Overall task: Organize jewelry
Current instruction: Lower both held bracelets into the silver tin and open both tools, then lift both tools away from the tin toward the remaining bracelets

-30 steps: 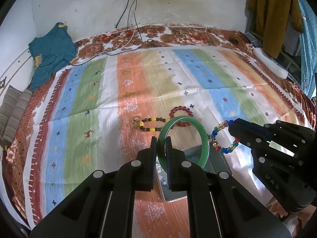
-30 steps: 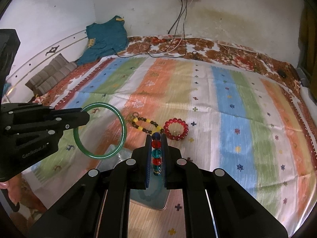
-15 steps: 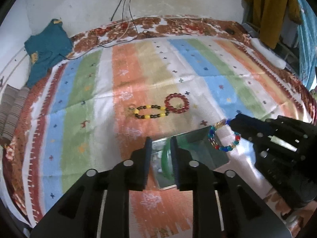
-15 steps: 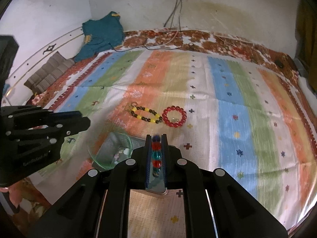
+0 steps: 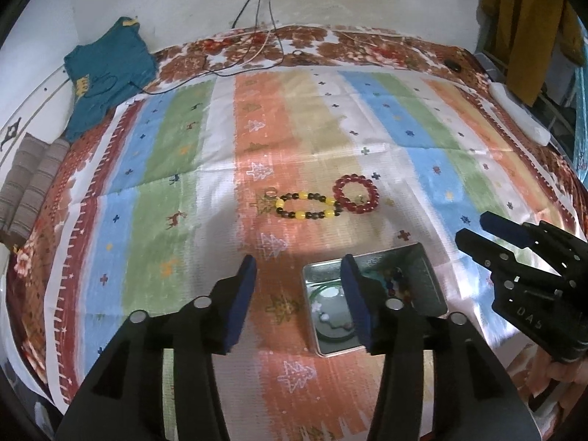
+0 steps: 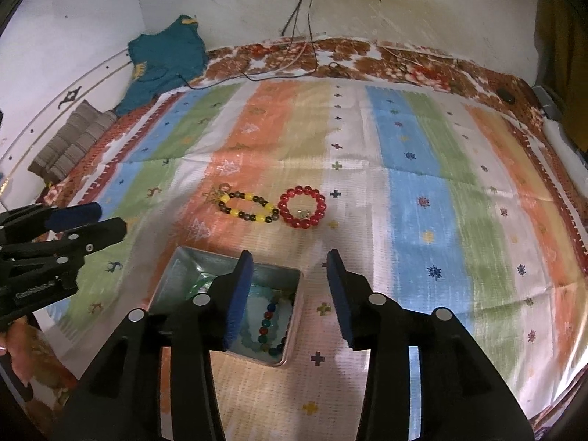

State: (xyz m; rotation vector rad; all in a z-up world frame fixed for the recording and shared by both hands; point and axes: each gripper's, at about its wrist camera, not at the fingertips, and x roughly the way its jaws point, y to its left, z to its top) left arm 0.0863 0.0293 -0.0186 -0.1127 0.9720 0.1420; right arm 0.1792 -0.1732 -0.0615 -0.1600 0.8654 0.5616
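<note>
A metal tin (image 5: 431, 286) (image 6: 172, 268) lies on the striped bedspread. Inside it lie the green bangle (image 5: 323, 290) (image 6: 200, 283) and the multicoloured bead bracelet (image 6: 270, 325) (image 5: 395, 281). A yellow-and-black bead bracelet (image 5: 307, 205) (image 6: 248, 207) and a red bead bracelet (image 5: 355, 193) (image 6: 302, 206) lie side by side on the cloth beyond the tin. My left gripper (image 5: 297, 270) is open and empty, just left of and over the tin. My right gripper (image 6: 289, 262) is open and empty above the tin's right edge.
A teal garment (image 5: 106, 73) and folded grey cloth (image 5: 25, 180) lie at the far left of the bed. Cables (image 5: 257, 47) trail from the wall onto the bed's far edge. A mustard garment (image 5: 525, 22) hangs at the right.
Both grippers have opened. The green bangle dropped from the left gripper and the multicoloured bracelet from the right gripper; both now lie in the tin. The grippers have pulled back.
</note>
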